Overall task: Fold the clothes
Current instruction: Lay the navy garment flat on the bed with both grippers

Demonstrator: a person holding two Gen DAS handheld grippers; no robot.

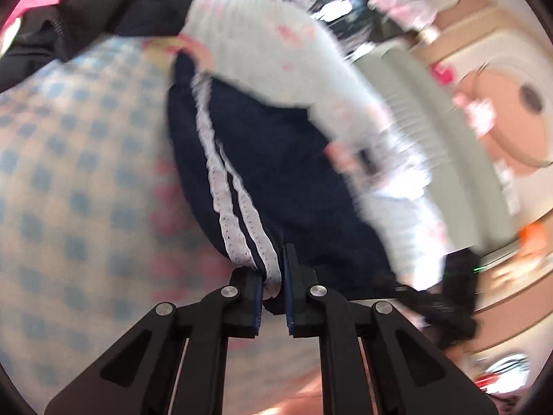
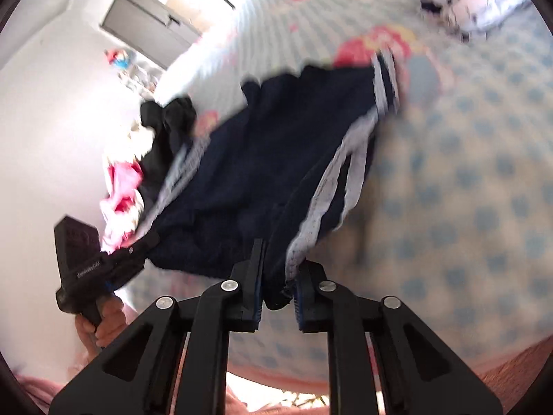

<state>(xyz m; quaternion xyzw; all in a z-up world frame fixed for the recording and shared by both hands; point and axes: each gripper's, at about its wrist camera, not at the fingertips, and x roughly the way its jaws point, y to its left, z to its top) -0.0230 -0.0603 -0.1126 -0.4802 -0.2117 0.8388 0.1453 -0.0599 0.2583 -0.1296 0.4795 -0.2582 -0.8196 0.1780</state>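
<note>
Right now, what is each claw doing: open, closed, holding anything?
Left claw: closed on the navy shorts at a white-striped edge.
Right claw: closed on the same navy shorts, also beside a white stripe.

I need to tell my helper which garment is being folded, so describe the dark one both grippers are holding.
On the blue-checked bedspread, beside a striped floral quilt, lies the navy shorts with two white lace-like stripes down each side. The left gripper and right gripper pinch its edge; the black garment nearby has no stripes.

motion-blurred checked bedding (image 1: pixel 69 159), room beyond
</note>
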